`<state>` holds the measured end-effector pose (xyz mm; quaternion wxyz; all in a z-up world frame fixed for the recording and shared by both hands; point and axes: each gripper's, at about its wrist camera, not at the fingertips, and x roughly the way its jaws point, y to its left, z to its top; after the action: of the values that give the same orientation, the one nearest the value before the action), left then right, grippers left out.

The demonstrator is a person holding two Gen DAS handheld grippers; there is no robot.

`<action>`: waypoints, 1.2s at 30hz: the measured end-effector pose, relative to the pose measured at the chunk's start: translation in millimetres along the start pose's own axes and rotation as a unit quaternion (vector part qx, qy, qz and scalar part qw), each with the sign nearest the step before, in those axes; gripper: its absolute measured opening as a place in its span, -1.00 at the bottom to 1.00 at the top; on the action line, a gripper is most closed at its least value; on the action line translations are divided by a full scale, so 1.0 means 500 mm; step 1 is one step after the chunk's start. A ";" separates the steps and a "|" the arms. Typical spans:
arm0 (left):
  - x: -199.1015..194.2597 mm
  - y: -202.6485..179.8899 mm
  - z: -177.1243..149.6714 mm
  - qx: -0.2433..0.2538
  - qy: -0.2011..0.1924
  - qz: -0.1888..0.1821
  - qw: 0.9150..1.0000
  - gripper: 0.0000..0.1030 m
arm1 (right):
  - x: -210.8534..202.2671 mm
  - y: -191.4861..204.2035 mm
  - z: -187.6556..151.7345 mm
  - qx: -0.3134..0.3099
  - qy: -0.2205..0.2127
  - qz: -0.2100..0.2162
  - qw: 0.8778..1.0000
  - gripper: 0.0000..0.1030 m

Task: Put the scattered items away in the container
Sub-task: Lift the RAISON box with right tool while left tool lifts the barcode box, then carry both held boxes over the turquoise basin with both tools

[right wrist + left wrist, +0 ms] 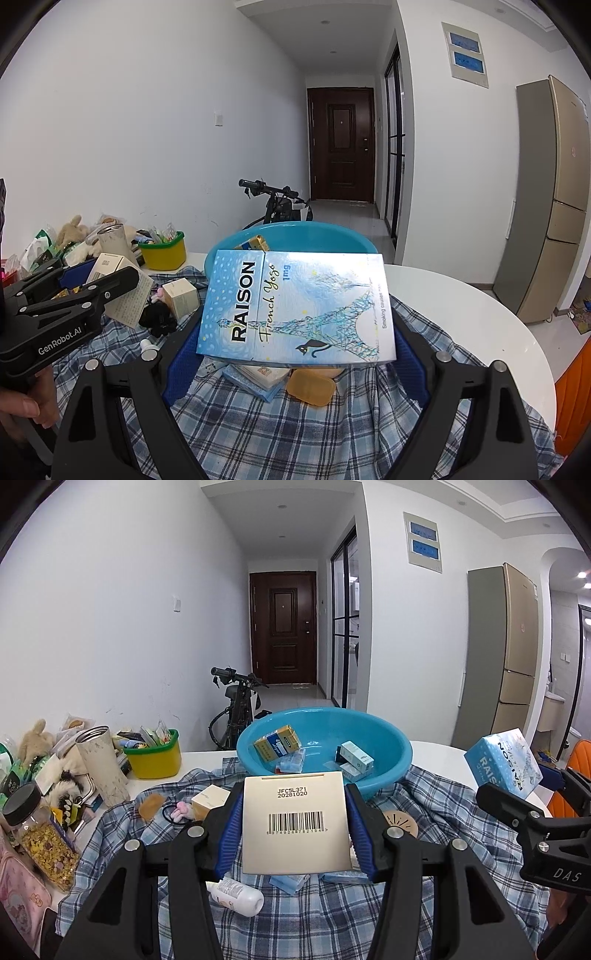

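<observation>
**Ana:** Tabletop (480,325) first: round, white, with a blue plaid cloth (332,915) spread over it, I'd guess to give the scattered things one patch to sit on.

**Ben:** And the container?

**Ana:** Blue basin (391,753) at the far edge of the cloth, already holding a yellow carton and a few small teal boxes.

**Ben:** What's the right tool (295,343) doing?

**Ana:** It's clamped on the blue RAISON box (295,306), held flat and lifted clear of the cloth, just short of the basin's near rim, likely so it can go straight over the rim.

**Ben:** And the left?

**Ana:** Left tool (293,830) grips a cream box (295,823) by its two side edges, barcode face toward the camera, also raised in front of the basin. Both loads look ready to drop in.

**Ben:** What's left?

**Ana:** On the cloth: a white tube (236,891), small blue packets (288,880), a tan soap-like bar (310,386), another cream carton (210,799) and a pink hair tie (179,812).
</observation>
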<state>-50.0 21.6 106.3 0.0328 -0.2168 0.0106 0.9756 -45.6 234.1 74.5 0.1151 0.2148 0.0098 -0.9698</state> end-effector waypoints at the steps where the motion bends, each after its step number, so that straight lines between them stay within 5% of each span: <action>1: -0.001 0.001 0.002 0.001 -0.001 0.000 1.000 0.06 | -0.001 0.000 0.002 -0.002 -0.001 0.001 1.000 0.70; 17: 0.038 0.001 0.070 0.005 -0.014 -0.004 1.000 0.06 | 0.033 -0.016 0.065 -0.003 -0.017 -0.004 1.000 0.70; 36: 0.218 0.021 0.202 0.000 -0.032 0.002 0.999 0.06 | 0.183 -0.046 0.183 0.003 -0.043 -0.023 0.999 0.70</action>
<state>-191.7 21.0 151.8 0.0306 -0.1851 0.0098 0.9822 -169.7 230.2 118.4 0.0920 0.1731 0.0066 -0.9806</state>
